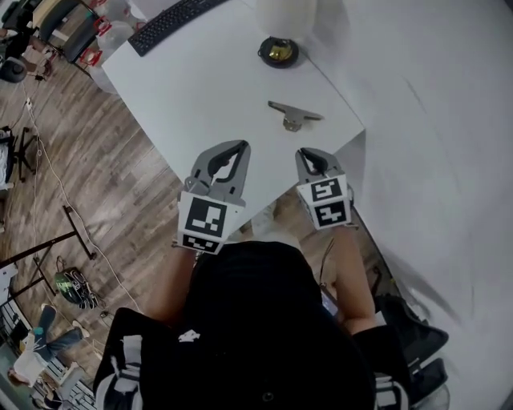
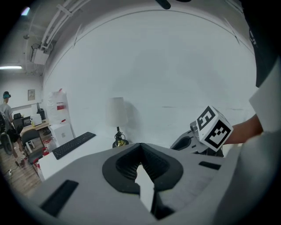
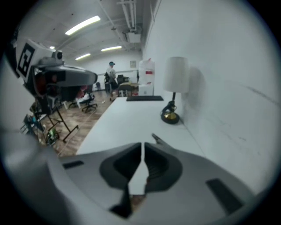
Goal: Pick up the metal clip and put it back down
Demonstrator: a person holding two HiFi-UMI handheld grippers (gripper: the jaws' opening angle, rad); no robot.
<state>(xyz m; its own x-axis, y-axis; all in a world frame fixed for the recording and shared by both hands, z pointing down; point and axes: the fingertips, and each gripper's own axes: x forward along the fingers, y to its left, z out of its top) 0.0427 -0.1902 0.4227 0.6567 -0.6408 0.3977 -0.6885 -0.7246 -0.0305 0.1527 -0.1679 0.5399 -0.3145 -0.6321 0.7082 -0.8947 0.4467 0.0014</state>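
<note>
**Dark top, two closed hand-held grippers, clip on table**

Your dark top (image 1: 256, 320) fills the bottom of the head view, with both forearms reaching forward from it.

- Left hand-held gripper (image 1: 242, 146): at the near edge of the table (image 1: 200, 88). Its jaws are closed, tips meeting, with nothing between them. The marker cube faces the head camera.
- Right hand-held gripper (image 1: 308, 152): just beside the left one, at the table's near corner. Its jaws are closed tip to tip and empty.
- Clip (image 1: 294, 114): metal, lying on the table ahead of your right hand-held gripper and clear of it. It is near the table edge that runs along the wall (image 1: 449, 120). The right gripper view shows it just past the jaw tips.
- Lamp (image 1: 278, 51): a dark round base with a brass centre under a white shade. It stands farther along the same edge, beyond the clip.
- Keyboard (image 1: 172, 22): black, at the far end of the table, well apart from the clip.
- Floor (image 1: 88, 176): wood planks to your left, with a cable trailing across them.
</note>
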